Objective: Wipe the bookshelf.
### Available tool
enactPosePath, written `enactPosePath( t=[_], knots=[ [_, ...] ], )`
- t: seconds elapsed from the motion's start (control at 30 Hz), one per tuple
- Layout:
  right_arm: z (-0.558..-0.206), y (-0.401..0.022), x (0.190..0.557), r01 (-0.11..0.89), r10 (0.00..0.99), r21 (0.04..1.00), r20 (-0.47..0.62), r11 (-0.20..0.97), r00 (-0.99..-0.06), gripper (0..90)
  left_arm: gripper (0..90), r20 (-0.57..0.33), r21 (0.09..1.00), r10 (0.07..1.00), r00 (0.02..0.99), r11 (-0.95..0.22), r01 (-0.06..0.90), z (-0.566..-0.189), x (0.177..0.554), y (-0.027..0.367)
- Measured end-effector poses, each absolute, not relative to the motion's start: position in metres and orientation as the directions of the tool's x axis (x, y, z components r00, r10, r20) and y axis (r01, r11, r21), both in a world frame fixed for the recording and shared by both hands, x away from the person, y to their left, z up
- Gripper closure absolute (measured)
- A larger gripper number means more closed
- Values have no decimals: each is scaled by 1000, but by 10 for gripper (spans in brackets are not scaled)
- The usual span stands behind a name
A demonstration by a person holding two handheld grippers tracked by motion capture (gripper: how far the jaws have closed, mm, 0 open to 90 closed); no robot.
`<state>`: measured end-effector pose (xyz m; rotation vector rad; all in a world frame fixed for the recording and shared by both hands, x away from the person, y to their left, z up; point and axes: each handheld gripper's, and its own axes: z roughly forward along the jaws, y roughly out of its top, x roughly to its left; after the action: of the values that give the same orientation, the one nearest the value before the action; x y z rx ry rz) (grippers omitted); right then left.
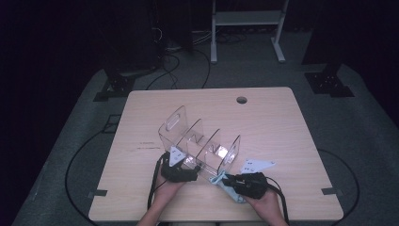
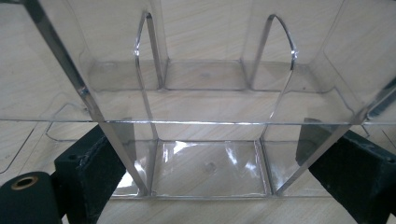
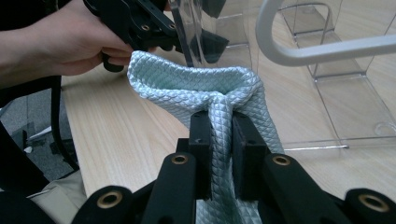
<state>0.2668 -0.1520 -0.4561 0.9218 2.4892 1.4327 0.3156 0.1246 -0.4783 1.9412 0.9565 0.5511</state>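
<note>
The right gripper (image 3: 219, 135) has its jaws clamped on a pinched fold of one pale blue quilted cloth (image 3: 196, 88), which bunches up just beyond them at the near end of the organizer. The left gripper (image 2: 210, 163) has its jaws set wide, one on each side of a clear acrylic organizer (image 1: 200, 141); whether they press on its walls cannot be told. The organizer stands on the wooden bench (image 1: 273, 122); its three compartments hold nothing.

Black tongs (image 3: 219, 135) with brass-ringed screw holes, black cables, grey three-cornered plates.
</note>
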Motion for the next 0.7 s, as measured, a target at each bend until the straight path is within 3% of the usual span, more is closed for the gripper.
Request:
enactPosePath(
  t=[0.7],
  knots=[
    [-460, -202, 292, 548, 659, 787, 255, 283, -708, 798, 69, 39, 867, 724, 689, -367, 336, -476, 303, 106]
  ],
)
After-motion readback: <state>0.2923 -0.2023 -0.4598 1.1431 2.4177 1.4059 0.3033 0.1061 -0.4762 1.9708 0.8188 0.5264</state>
